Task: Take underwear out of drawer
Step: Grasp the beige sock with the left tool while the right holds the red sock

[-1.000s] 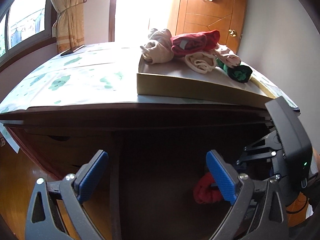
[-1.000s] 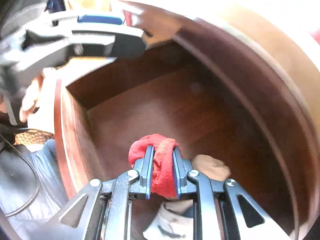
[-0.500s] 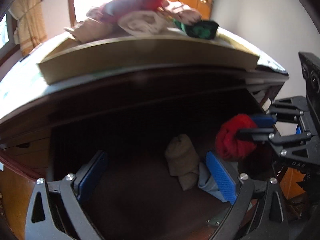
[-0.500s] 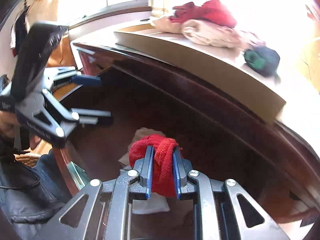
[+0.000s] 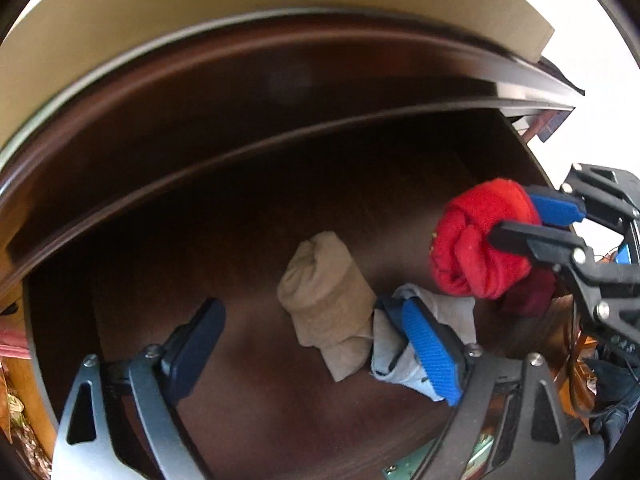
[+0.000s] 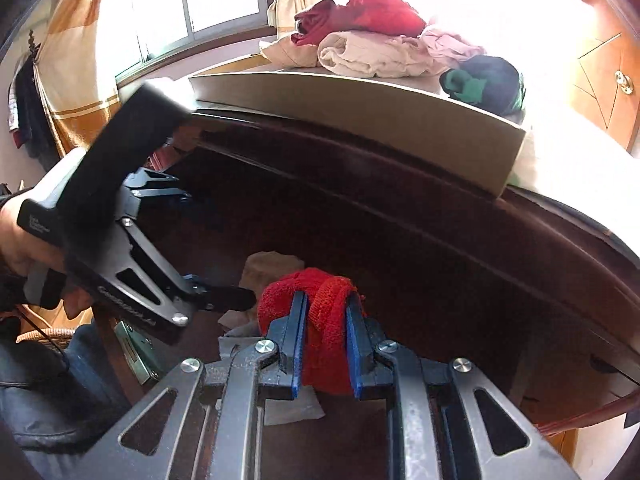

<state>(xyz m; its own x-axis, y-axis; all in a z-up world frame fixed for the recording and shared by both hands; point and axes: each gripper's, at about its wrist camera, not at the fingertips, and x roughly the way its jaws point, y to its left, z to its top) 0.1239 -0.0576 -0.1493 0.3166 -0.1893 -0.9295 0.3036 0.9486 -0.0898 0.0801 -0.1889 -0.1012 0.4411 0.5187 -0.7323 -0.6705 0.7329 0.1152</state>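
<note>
Inside the open dark wooden drawer, left wrist view: two rolled underwear bundles lie on the floor, one tan roll and one grey roll touching its right side. The left gripper points down over them, jaws wide and closing, nothing pressed between the pads; its right blue finger overlaps the grey roll. Right of the tan roll, the right gripper is clamped on one red roll, lifted clear of the drawer floor.

Right wrist view: the right gripper pinches the red roll tight between two blue pads. Above the drawer, one flat beige box carries a pile of about six pieces: dark red, red, cream, another cream, pink, green-navy. One hand grips the left gripper.
</note>
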